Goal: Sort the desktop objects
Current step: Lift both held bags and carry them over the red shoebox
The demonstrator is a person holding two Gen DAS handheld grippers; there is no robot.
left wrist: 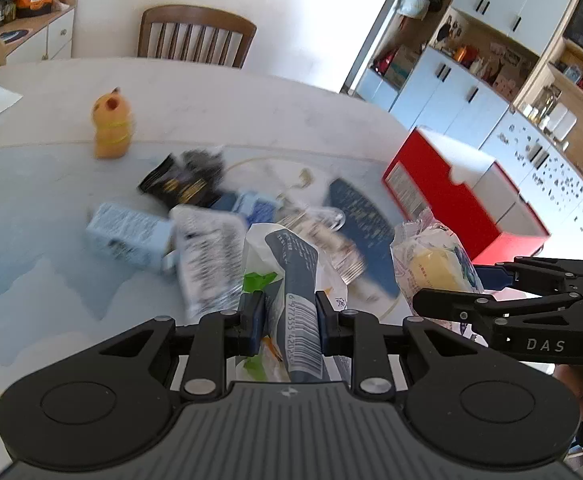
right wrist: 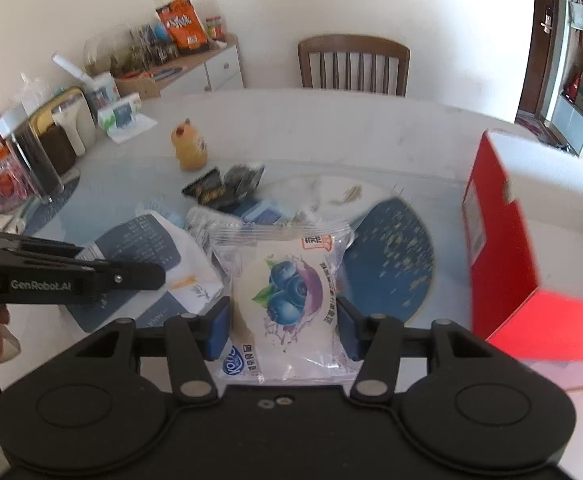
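My left gripper (left wrist: pixel 289 312) is shut on a white and dark blue snack packet (left wrist: pixel 291 276) with a barcode, held above the table. It also shows in the right wrist view (right wrist: pixel 151 264). My right gripper (right wrist: pixel 283 320) is shut on a clear blueberry bread packet (right wrist: pixel 287 292), which also shows at the right of the left wrist view (left wrist: pixel 435 260). A pile of packets lies on the table beyond: a black packet (left wrist: pixel 183 180), a light blue carton (left wrist: pixel 127 236) and a clear printed wrapper (left wrist: pixel 207 256). A red box (left wrist: pixel 443 192) with a white inside stands open at the right, also in the right wrist view (right wrist: pixel 503 252).
A yellow toy-shaped bottle (left wrist: pixel 111 128) stands on the white table (left wrist: pixel 251 104) beyond the pile. A dark blue fan-shaped mat (right wrist: pixel 391 256) lies beside the red box. A wooden chair (left wrist: pixel 195 36) is at the far edge. Jars and boxes (right wrist: pixel 43 152) crowd the table's left end.
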